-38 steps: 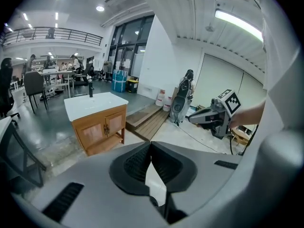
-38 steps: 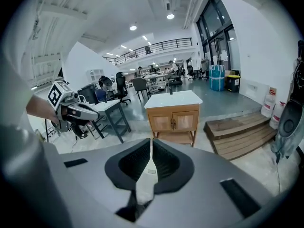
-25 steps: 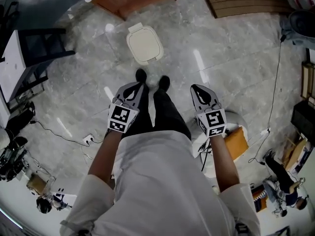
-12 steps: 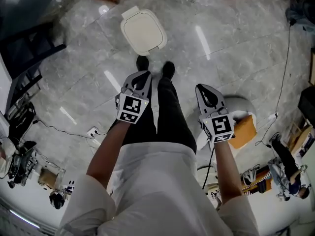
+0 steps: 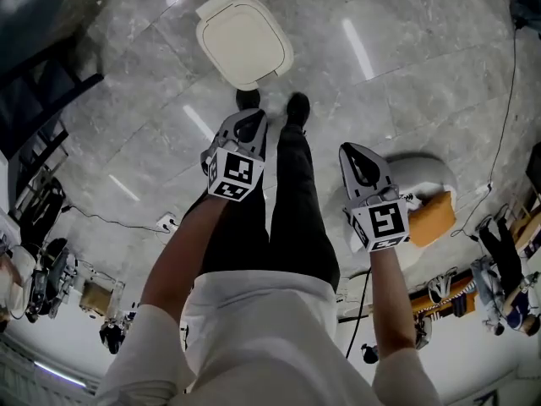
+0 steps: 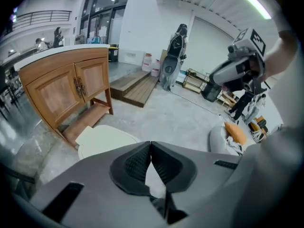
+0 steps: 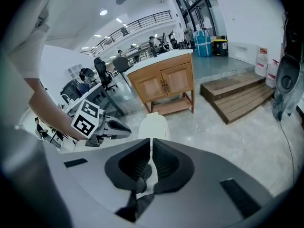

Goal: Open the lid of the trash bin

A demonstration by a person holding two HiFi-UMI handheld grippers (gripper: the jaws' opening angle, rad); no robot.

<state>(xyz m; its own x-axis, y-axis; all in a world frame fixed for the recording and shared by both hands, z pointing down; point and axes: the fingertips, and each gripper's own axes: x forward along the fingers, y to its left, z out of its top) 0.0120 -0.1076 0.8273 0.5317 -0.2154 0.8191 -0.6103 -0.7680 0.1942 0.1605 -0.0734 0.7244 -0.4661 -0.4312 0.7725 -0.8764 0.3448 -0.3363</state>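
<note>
Left gripper (image 5: 248,118): fingers pressed together, nothing between them.
Right gripper (image 5: 358,155): fingers pressed together, nothing between them.
Cream rounded-square plastic trash bin (image 5: 243,41): lid down, ahead of the left fingertips, not touching; ahead-left of the right fingertips.

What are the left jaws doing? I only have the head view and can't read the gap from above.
Observer: In its own view the left gripper is shut, pads meeting at the tips, nothing between them.
Operator: Right one?
Observer: The right gripper is shut too, and empty.
Operator: What's past the bin? My frame crops it.
Observer: A wooden cabinet with two doors and a low shelf stands behind the trash bin.
</note>
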